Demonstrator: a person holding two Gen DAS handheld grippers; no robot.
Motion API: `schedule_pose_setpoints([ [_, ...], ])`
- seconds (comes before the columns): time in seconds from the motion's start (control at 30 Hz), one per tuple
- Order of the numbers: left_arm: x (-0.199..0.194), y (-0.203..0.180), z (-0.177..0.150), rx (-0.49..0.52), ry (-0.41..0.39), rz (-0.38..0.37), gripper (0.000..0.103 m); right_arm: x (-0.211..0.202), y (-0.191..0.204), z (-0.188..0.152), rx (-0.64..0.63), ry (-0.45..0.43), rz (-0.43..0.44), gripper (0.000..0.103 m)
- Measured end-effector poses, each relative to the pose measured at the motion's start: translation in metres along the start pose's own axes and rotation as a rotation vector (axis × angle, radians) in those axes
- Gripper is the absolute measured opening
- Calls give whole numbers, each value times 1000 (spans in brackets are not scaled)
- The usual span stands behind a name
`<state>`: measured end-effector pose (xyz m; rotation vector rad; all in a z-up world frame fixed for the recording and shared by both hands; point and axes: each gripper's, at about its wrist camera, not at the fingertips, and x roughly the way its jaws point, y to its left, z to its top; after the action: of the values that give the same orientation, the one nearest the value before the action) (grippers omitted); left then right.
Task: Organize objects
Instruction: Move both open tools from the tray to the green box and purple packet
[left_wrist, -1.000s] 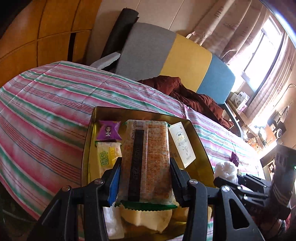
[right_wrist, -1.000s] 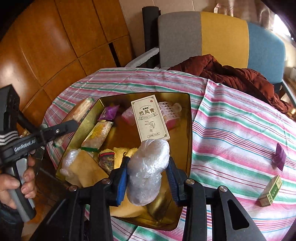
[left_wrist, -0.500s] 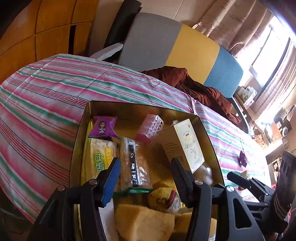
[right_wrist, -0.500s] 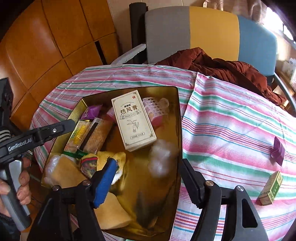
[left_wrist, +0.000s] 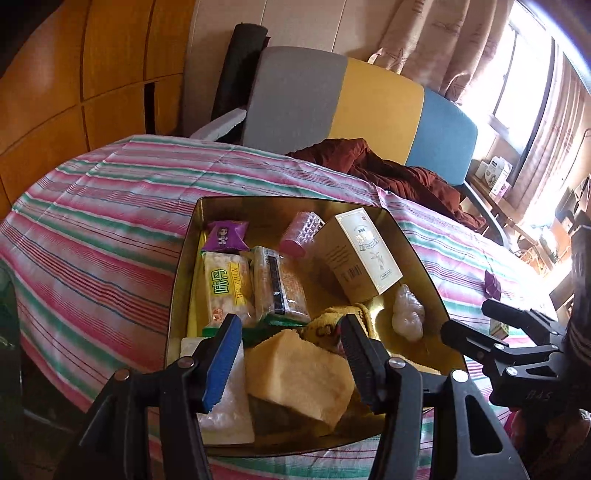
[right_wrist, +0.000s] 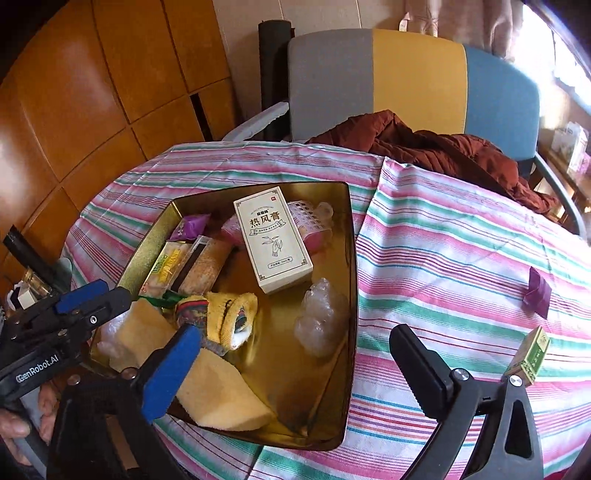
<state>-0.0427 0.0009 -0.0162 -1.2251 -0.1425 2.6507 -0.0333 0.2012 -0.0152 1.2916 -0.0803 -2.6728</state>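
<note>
While both grippers are hovering with jaws spread wide and holding nothing, the gold tin (right_wrist: 352, 258) is sitting on the striped counter (right_wrist: 461, 240). Ahead of the right gripper (right_wrist: 295, 354), the plastic wad (right_wrist: 319, 319) is lying inside the tin. Between the left gripper's (left_wrist: 291, 343) jaws, a yellow sponge (left_wrist: 299, 373) is showing below.

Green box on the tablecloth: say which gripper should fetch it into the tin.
Right. The green box lies outside the gold tin, beside the open, empty right gripper. The left gripper hangs over the tin's opposite end.
</note>
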Motion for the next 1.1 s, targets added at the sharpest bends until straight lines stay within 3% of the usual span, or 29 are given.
schedule_pose_setpoints([
  [0.17,-11,-12,-3,49,-37,33,57,-9,1,-5,-8,-16,-18,103],
  [0.6,-17,-42,-9,123,-28,11,57,-25,-31,-9,51,-37,-74,103],
  [0.83,-18,-57,-11,164,-29,2,57,-33,-66,-8,85,-46,-149,103],
  [1.1,-16,-82,-14,226,-14,-28,57,-52,-132,-1,123,-62,-295,103],
])
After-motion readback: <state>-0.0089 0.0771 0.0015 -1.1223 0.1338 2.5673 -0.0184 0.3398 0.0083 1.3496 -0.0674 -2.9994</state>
